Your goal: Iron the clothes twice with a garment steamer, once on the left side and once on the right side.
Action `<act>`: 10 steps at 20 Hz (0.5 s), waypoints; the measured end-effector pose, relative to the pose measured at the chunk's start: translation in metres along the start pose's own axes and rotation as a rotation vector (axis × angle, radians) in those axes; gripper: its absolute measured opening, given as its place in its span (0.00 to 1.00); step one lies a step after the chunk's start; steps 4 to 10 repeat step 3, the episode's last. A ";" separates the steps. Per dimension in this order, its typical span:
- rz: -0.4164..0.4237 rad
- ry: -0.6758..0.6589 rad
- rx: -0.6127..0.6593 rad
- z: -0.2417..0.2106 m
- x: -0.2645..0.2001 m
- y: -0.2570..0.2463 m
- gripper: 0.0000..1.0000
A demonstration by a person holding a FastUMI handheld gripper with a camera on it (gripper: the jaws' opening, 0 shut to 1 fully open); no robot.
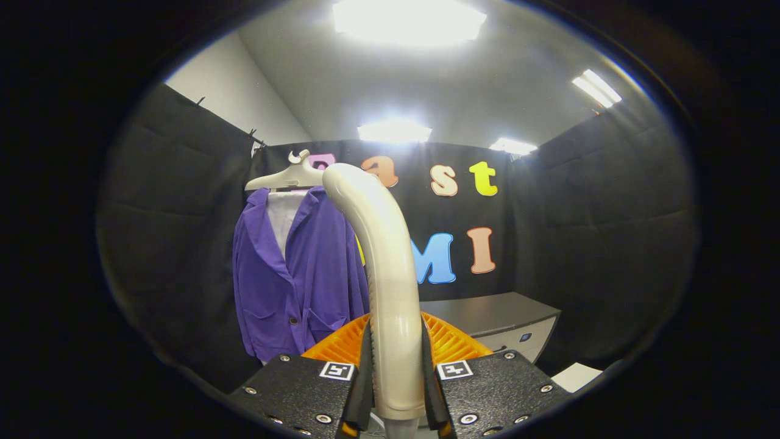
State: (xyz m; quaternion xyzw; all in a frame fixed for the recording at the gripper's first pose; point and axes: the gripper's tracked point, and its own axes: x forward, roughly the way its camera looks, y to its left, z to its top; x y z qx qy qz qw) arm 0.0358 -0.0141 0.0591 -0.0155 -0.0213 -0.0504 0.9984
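Note:
My gripper [395, 372] is shut on the cream handle of the garment steamer [381, 256], with a finger pressing each side of it. The handle rises straight up between the fingers and curves over to the left at its top, toward the garment. A purple jacket [298, 274] hangs on a white hanger [286, 177] against the back cloth wall, beyond the fingers and left of the steamer. The jacket is open at the front over a white lining. The steamer's head is hidden behind the handle's bend, so I cannot tell whether it touches the jacket.
An orange ribbed plastic piece [451, 344] sits just behind the fingers, at the handle's base. A grey cabinet [487, 317] stands to the right of it against the cloth wall. A white object [579, 377] lies low on the right.

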 end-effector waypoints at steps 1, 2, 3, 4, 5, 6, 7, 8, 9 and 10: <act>-0.006 -0.002 -0.006 0.002 -0.001 0.001 0.35; -0.011 -0.004 -0.008 0.003 -0.003 0.000 0.35; -0.016 -0.003 -0.011 0.002 -0.003 0.000 0.35; -0.016 -0.003 -0.011 0.002 -0.003 0.000 0.35; -0.016 -0.003 -0.011 0.002 -0.003 0.000 0.35; -0.016 -0.003 -0.011 0.002 -0.003 0.000 0.35; -0.016 -0.003 -0.011 0.002 -0.003 0.000 0.35; -0.016 -0.003 -0.011 0.002 -0.003 0.000 0.35; -0.016 -0.003 -0.011 0.002 -0.003 0.000 0.35; -0.016 -0.003 -0.011 0.002 -0.003 0.000 0.35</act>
